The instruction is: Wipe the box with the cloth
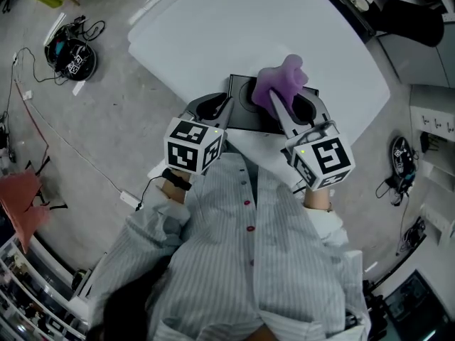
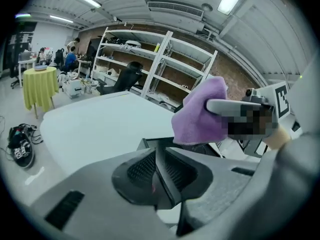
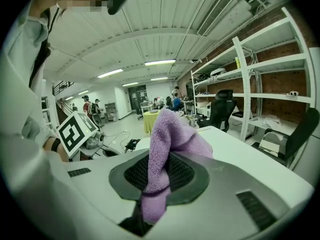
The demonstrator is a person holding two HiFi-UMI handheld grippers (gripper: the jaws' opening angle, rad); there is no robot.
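A black box (image 1: 239, 98) sits at the near edge of the white table (image 1: 213, 34), close in front of me. My right gripper (image 1: 276, 99) is shut on a purple cloth (image 1: 281, 80), which bunches up above the box. In the right gripper view the cloth (image 3: 170, 134) stands up between the pads and hangs down through them. My left gripper (image 1: 222, 106) is at the box's left side, its jaws a narrow slit apart. In the left gripper view the box's dark rim (image 2: 149, 143) lies just past the left gripper (image 2: 160, 159); I cannot tell if the pads touch it.
Cables and a dark bundle (image 1: 71, 55) lie on the floor left of the table, and a red object (image 1: 25, 197) stands further left. White shelving (image 2: 165, 64), an office chair (image 2: 127, 74) and a yellow-draped round table (image 2: 40, 84) stand beyond the white table.
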